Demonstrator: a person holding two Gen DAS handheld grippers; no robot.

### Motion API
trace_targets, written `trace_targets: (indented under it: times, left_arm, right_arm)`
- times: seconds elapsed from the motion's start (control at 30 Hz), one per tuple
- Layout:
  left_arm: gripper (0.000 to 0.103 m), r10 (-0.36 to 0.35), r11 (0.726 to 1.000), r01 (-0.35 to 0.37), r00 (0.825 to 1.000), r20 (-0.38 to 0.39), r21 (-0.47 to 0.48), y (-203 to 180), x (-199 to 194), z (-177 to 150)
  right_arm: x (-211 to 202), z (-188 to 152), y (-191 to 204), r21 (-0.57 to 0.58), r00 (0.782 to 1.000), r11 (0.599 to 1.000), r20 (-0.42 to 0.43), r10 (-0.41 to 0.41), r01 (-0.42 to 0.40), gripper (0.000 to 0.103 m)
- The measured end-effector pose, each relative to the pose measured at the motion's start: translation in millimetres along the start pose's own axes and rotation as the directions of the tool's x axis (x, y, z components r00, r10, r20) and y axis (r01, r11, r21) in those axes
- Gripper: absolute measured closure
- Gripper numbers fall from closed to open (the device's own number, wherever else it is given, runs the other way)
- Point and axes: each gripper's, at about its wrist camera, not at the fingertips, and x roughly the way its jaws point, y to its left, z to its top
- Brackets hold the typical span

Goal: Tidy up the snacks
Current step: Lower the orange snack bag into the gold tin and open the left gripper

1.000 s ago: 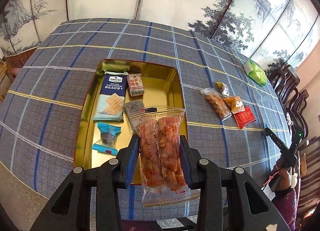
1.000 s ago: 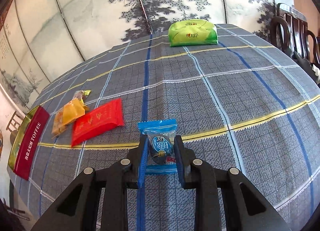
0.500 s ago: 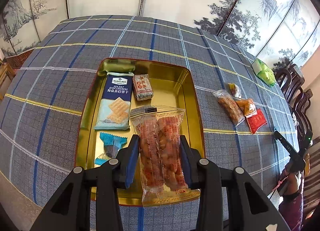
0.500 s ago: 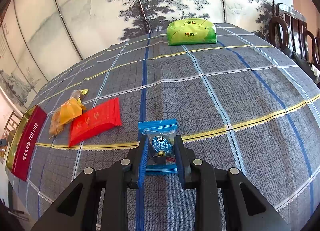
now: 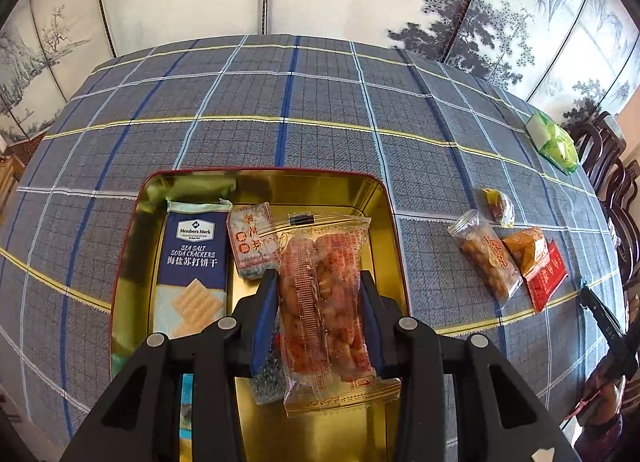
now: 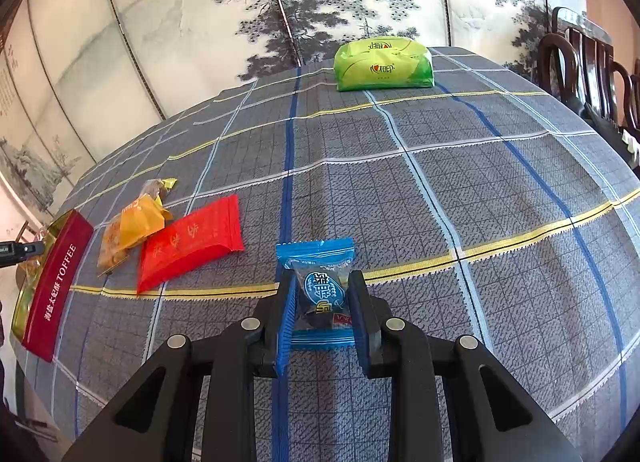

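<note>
on the left we see the gold tin (image 5: 384,198) on the bench (image 5: 320,102), holding the sea salt soda crackers pack (image 5: 194,262) and a small red-printed packet (image 5: 252,242) side by side. our left tool (image 5: 318,314) is closed on a clear red-printed snack bag (image 5: 324,302) above the tin. further right, our right tool (image 6: 322,302) clamps a blue wrapped candy (image 6: 318,286) over the plaid cloth, with a red packet (image 6: 190,242) to its left and a green pack (image 6: 384,64) far beyond.

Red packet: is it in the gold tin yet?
No, the red packet lies on the checked tablecloth, beside the orange packet, outside the gold tin.
</note>
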Motion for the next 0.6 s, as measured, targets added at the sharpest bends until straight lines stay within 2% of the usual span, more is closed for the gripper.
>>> trace_targets:
  times: [0.3,0.6]
  left_arm:
    - [0.068,0.026,0.999,-0.027,0.999,-0.026,-0.023,2,26,12]
    - [0.068,0.034,0.999,-0.034,0.999,-0.024,-0.010,-3,31,14]
  right_arm:
    - [0,0,0,0.000,1.000,1.000,0.000,0.000,0.000,0.076]
    - [1,0,0,0.000,1.000,1.000,0.000,-0.001,0.001,0.076]
